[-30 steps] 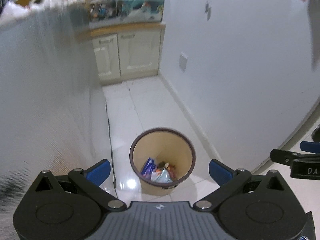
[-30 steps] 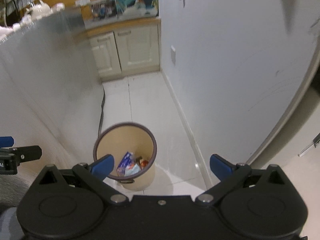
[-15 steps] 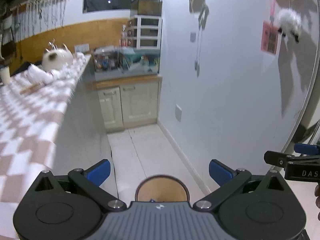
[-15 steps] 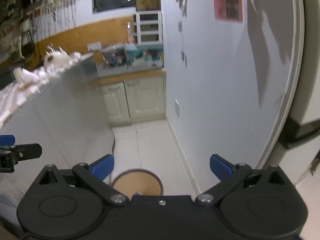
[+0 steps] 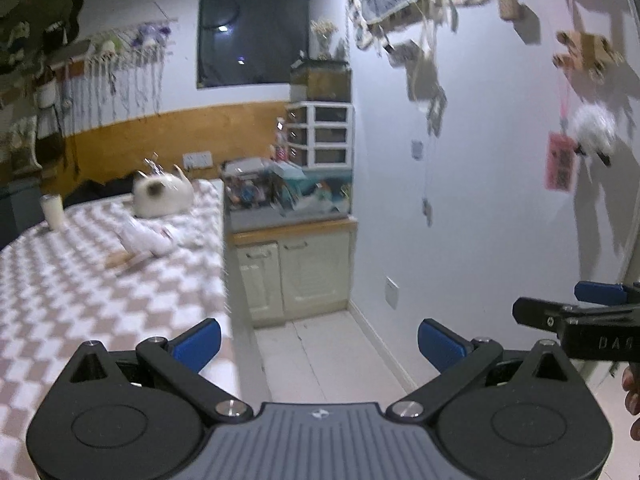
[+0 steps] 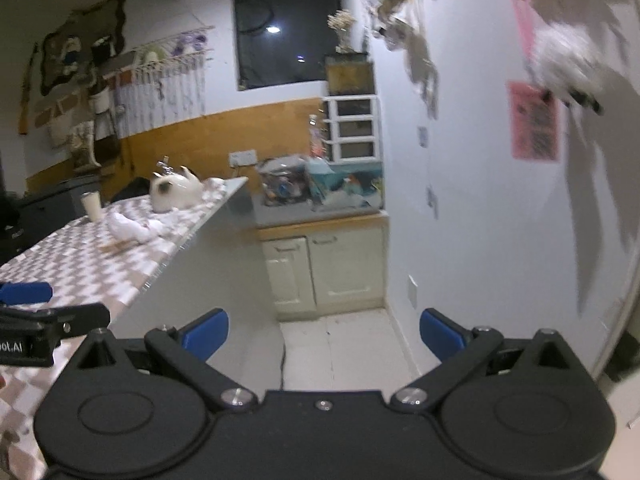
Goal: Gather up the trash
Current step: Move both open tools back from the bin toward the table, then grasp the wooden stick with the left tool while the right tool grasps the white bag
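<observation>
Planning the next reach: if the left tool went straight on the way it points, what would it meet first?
Probably nothing close: the left tool, open and empty, points along the aisle beside the checkered table toward the cream cabinet doors. Depth is unclear.

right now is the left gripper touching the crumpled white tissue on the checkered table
Apart. The left wrist view shows the open left gripper empty, with bare checkered table between it and the crumpled white tissue.

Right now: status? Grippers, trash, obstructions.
Left gripper open, empty. Right gripper open, empty. White crumpled trash on checkered table, untouched, beside plush cat. Nothing between fingers and table.
</observation>
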The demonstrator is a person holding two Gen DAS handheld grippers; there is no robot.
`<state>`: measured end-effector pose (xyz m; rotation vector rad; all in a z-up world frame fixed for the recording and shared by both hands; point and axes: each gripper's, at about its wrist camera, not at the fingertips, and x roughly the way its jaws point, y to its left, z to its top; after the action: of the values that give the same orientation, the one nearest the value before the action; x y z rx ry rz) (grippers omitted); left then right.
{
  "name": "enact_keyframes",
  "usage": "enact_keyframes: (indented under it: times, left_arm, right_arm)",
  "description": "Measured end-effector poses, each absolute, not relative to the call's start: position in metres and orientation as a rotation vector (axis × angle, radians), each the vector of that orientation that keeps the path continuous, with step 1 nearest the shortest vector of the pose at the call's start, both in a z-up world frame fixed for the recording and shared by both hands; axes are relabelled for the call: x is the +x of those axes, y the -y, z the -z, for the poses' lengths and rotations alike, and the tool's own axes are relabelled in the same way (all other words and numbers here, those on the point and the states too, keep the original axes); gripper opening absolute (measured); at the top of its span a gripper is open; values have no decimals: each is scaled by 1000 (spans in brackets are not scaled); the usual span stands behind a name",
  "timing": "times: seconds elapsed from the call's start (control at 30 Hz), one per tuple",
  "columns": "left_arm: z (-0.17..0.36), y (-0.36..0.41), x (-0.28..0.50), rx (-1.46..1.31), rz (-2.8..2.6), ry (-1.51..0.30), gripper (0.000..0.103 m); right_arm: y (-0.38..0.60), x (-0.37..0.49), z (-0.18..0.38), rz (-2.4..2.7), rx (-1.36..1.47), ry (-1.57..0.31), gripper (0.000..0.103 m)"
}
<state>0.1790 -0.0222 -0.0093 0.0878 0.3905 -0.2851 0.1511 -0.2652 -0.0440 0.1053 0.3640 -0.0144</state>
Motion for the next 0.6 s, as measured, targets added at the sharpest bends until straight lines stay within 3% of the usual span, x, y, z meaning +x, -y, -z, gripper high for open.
enact_keyframes:
  times: [0.6]
  left_arm:
    - [-62,-62,284,105,135,-290,103]
  right_arm:
    - [187,265,-19,-105,91,-297,103]
